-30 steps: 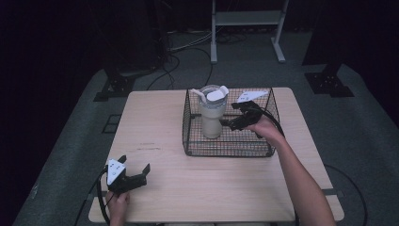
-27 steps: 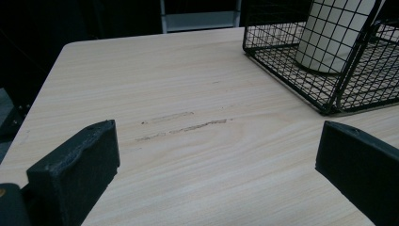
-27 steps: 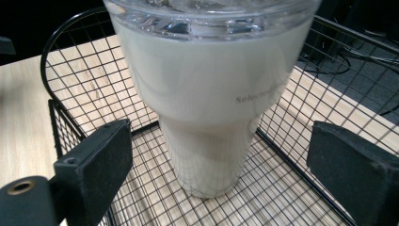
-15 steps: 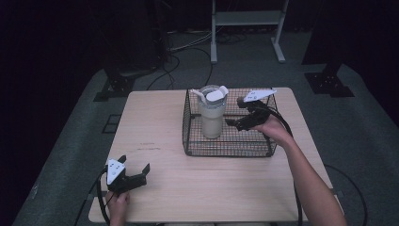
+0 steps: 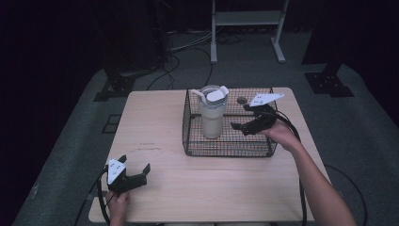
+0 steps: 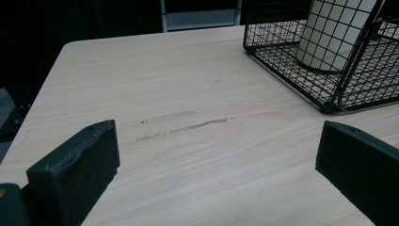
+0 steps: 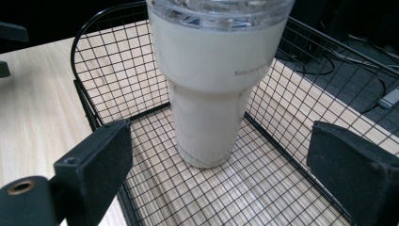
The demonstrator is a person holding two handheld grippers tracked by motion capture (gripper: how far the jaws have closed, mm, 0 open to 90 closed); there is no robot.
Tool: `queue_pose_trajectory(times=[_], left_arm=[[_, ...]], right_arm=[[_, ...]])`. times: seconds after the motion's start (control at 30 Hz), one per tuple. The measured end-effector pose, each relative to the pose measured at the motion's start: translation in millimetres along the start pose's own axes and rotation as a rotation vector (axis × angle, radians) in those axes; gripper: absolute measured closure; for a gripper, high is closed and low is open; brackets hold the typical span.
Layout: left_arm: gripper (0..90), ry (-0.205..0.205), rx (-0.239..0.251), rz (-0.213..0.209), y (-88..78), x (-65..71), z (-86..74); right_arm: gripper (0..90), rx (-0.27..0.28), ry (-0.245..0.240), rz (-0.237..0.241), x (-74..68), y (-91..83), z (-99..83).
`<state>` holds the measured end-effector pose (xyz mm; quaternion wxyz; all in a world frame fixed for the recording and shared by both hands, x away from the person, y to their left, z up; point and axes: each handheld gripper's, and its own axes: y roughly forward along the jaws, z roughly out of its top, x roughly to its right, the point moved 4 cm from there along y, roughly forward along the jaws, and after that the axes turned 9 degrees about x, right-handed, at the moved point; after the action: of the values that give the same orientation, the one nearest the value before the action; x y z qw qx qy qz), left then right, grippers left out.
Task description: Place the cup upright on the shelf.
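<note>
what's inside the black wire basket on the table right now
A white tumbler with a clear lid stands upright in the wire basket, toward its left end. The open right gripper reaches in beside it. The tumbler's contents are hidden by its opaque wall.

Left gripper: black body with two blocky matte jaws and a white three-cornered plate on top; a black cable trails from its back.
Left jaws, left gripper view: thick, dark, squared blocks with a slightly grainy surface; a small round hole near the upper corner of each.
Right gripper: black, with a white three-cornered plate above it; a black cable runs back along the forearm.
Right jaws, right gripper view: the same dark, squared blocks; a brass-coloured ringed hole sits at the lower left.
Left hand: no glove.
Right hand: no glove; the forearm behind it is sleeveless.
</note>
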<state>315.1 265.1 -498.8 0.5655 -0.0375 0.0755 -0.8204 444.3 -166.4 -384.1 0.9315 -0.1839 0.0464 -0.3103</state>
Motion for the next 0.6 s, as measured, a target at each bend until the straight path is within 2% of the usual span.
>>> queue_pose_trajectory(times=[0.13,0.33,0.6], left_arm=[[0.0,0.000,-0.001,0.001,0.2,0.0,0.0],[0.0,0.007,-0.002,0.002,0.4,0.3,-0.1],[0.0,0.008,-0.002,0.002,0.5,0.9,-0.2]], right_arm=[[7.0,-0.008,0.005,-0.003,-1.4,-6.7,-1.4],[7.0,0.003,-0.013,0.002,-6.8,-17.0,-1.6],[7.1,-0.007,-0.018,0.004,-10.9,-29.2,-10.0]])
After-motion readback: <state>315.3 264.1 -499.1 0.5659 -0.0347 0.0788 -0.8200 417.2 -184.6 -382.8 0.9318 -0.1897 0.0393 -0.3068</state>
